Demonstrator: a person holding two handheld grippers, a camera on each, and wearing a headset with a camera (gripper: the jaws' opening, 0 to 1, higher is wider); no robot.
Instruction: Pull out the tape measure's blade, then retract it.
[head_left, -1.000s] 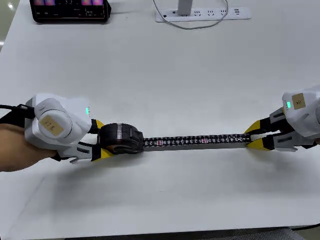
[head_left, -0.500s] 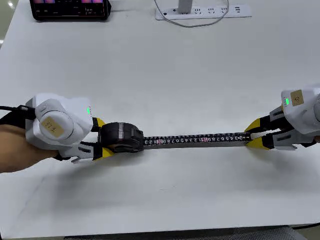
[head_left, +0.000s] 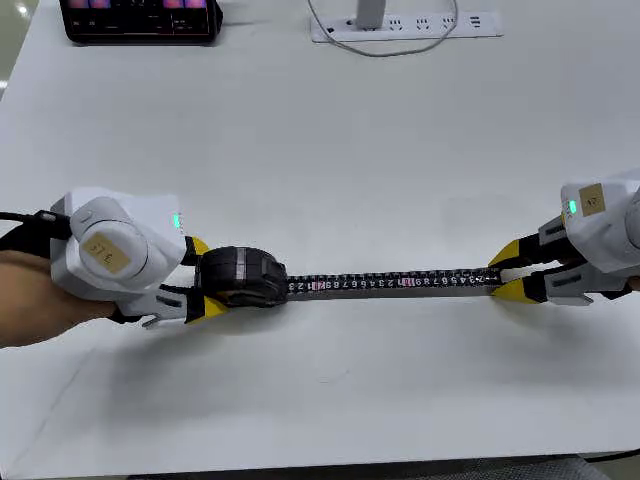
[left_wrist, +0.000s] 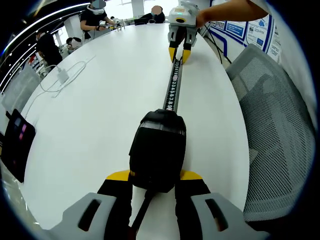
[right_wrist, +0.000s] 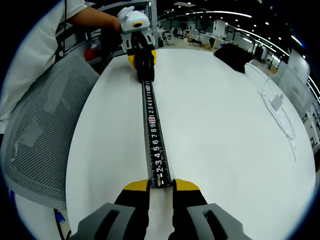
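Ok so the tape measure (head_left: 240, 276) sits on the white table (head_left: 330, 150), near the front edge and left of centre in the head view. The left gripper (head_left: 203, 277) has its jaws clamped on the black case from behind, one yellow tip each side (clearest in the left gripper view, the case is wedged right btwn them). The blade (head_left: 390, 282) is pulled out and runs straight across the table to the right, low along the surface w/ the numbers facing up. The right gripper (head_left: 502, 273) is at the far end, jaws pinched closed on the blade's tip. In the right gripper view the blade's end sits right btwn the two yellow tips. The two grippers are well apart, facing each other along the blade.

Other stuff: a power strip (head_left: 405, 25) w/ a white cable (head_left: 380, 50) at the back of the table, and a dark flat device (head_left: 140, 18) at the back left corner (can't tell what it is exactly). A grey mesh chair (left_wrist: 270, 125) is just beside the table's front edge in the gripper views.
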